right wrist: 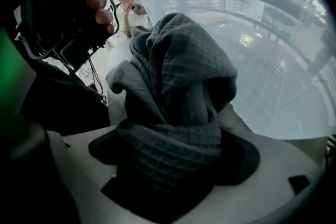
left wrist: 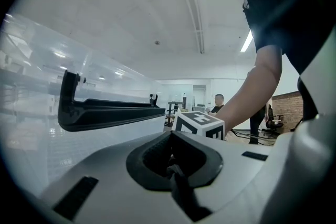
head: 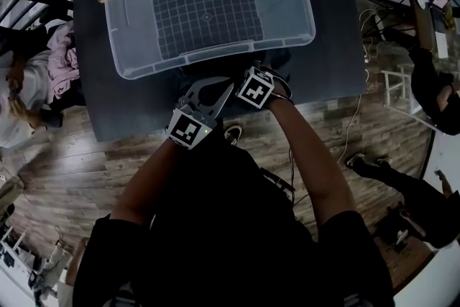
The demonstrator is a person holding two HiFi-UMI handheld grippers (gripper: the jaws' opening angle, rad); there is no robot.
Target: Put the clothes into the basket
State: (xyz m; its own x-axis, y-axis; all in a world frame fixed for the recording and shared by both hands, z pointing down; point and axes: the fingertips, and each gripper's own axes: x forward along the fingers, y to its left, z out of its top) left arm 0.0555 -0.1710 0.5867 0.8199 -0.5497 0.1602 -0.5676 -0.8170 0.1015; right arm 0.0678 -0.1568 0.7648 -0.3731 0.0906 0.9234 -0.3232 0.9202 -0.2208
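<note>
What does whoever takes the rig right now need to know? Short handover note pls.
Left gripper: open, empty, beside the near wall of the clear basket.
Right gripper: pointing down in front of the basket, grey waffle cloth bunched between its jaws. The jaws look spread, so there is probably no firm grip.
Done: no clothes that I can make out in the basket.
Left: close on the cloth, lift it over the rim and drop it in. Then the pinkish clothes heaped off the left side of the table.
</note>
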